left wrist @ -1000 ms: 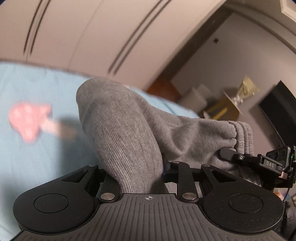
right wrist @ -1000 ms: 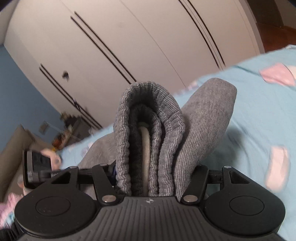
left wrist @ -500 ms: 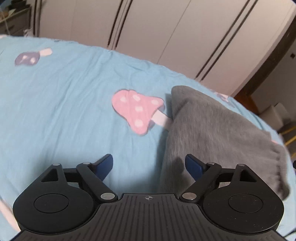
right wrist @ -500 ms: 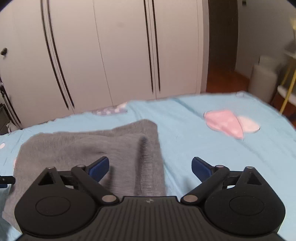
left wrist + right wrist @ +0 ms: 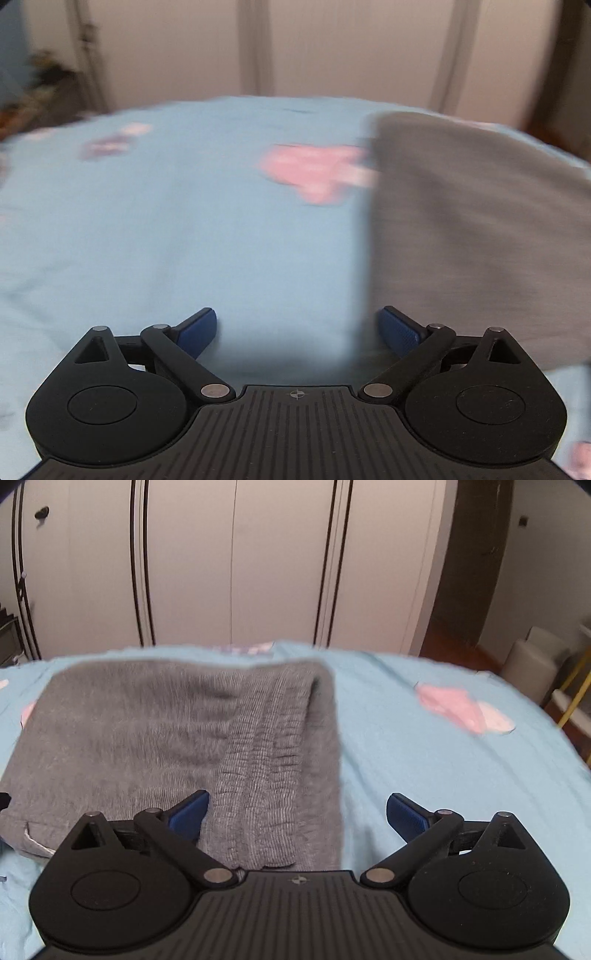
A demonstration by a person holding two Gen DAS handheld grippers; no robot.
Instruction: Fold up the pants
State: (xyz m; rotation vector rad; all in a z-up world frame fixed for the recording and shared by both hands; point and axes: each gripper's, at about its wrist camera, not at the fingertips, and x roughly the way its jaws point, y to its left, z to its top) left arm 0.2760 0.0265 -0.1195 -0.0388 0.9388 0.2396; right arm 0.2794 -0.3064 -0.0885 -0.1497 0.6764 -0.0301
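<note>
Waistband ribbing (image 5: 273, 746) shows only in right view; both tongs (image 5: 298, 328) (image 5: 297, 812) released

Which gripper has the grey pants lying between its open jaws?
The right gripper: the pants reach between its jaws. The left gripper frames bare bedsheet.

A wall of pale cream wardrobe doors (image 5: 280, 561) with thin dark vertical seams fills the background. In front lies a bed under a light blue sheet (image 5: 424, 760) printed with pink mushrooms. To the right stand a dark brown door frame (image 5: 469, 568), reddish wooden floor (image 5: 487, 657) and a white cylindrical container (image 5: 532, 661). The light is soft and indoor.
</note>
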